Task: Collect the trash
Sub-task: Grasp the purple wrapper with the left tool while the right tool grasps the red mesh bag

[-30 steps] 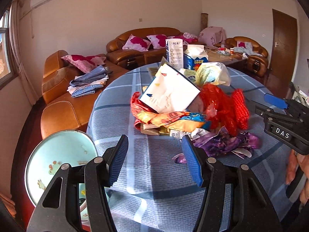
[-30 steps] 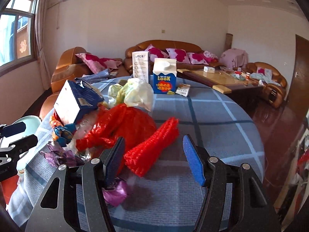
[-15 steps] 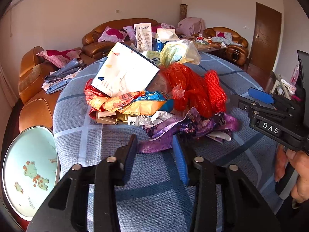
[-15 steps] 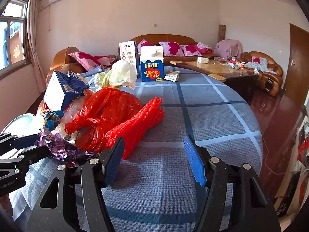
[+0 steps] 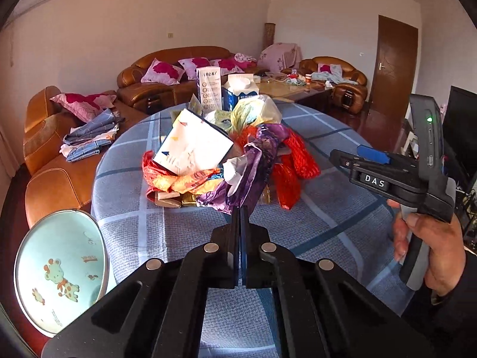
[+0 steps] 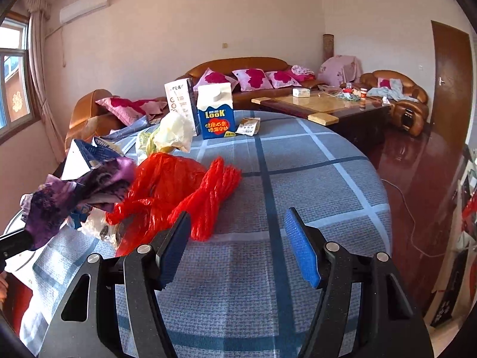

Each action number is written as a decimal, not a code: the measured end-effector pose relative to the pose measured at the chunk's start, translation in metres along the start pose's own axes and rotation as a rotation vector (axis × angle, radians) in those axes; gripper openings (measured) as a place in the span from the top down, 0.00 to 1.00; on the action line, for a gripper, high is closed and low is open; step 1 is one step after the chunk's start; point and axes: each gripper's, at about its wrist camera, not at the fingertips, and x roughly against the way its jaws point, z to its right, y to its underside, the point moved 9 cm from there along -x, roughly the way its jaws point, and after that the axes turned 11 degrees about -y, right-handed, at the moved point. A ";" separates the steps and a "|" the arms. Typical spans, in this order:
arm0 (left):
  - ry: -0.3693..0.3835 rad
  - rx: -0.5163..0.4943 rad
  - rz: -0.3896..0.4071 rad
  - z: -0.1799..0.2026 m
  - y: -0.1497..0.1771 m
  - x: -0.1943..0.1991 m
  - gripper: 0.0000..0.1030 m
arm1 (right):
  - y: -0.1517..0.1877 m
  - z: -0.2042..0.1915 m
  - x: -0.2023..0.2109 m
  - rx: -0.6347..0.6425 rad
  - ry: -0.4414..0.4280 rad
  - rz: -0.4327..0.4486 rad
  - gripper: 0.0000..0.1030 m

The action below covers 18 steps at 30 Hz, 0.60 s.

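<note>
left gripper (image 5: 240, 208) clamps the purple wrapper (image 5: 249, 173) above the table (image 5: 167, 226); right gripper (image 6: 237, 229) gapes wide, holding nothing.

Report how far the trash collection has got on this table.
Done: nothing looks cleared yet; the pile is on the table. In hand: the left gripper is shut on the purple wrapper, lifting its edge. The right gripper is open and holds nothing. Left: the red plastic bag, red mesh, white box, orange wrappers, yellowish bag and both cartons.

Bare tablecloth (image 6: 313, 179) lies open right of the trash pile (image 6: 167, 185).
</note>
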 end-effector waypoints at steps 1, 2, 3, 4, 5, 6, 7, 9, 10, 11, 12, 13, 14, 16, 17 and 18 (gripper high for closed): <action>-0.007 0.005 0.015 -0.003 -0.003 0.005 1.00 | -0.003 0.001 -0.001 -0.007 -0.004 -0.004 0.37; -0.012 0.014 0.027 -0.006 -0.006 0.009 1.00 | -0.005 0.000 -0.003 -0.012 -0.013 -0.008 0.37; -0.019 0.021 0.040 -0.010 -0.010 0.012 1.00 | -0.009 -0.002 -0.005 -0.011 -0.019 -0.011 0.37; -0.030 0.024 0.052 -0.013 -0.013 0.014 1.00 | -0.012 -0.005 -0.008 -0.005 -0.025 -0.017 0.37; -0.039 0.031 0.061 -0.016 -0.015 0.016 1.00 | -0.016 -0.008 -0.012 0.002 -0.029 -0.026 0.38; -0.046 0.039 0.067 -0.020 -0.017 0.017 1.00 | -0.020 -0.011 -0.016 0.006 -0.034 -0.035 0.38; -0.056 0.047 0.070 -0.024 -0.019 0.016 1.00 | -0.023 -0.014 -0.022 0.008 -0.037 -0.048 0.41; -0.070 0.067 0.071 -0.032 -0.019 0.015 1.00 | -0.026 -0.018 -0.036 0.007 -0.041 -0.088 0.46; -0.079 0.075 0.072 -0.037 -0.019 0.015 1.00 | -0.026 -0.019 -0.044 0.004 -0.040 -0.114 0.49; -0.093 0.081 0.074 -0.041 -0.019 0.015 1.00 | -0.024 -0.020 -0.051 0.000 -0.035 -0.146 0.50; -0.108 0.087 0.077 -0.046 -0.019 0.016 1.00 | -0.020 -0.020 -0.060 -0.011 -0.037 -0.183 0.54; -0.121 0.095 0.081 -0.051 -0.020 0.016 1.00 | -0.017 -0.021 -0.067 -0.032 -0.050 -0.218 0.61; -0.131 0.104 0.086 -0.055 -0.020 0.018 1.00 | -0.012 -0.021 -0.072 -0.050 -0.063 -0.247 0.63; -0.158 0.113 0.096 -0.064 -0.020 0.021 1.00 | -0.007 -0.023 -0.075 -0.060 -0.085 -0.270 0.79; -0.168 0.119 0.099 -0.068 -0.020 0.023 1.00 | -0.007 -0.024 -0.073 -0.060 -0.097 -0.270 0.82; -0.174 0.130 0.101 -0.073 -0.020 0.024 1.00 | -0.007 -0.025 -0.072 -0.061 -0.106 -0.271 0.85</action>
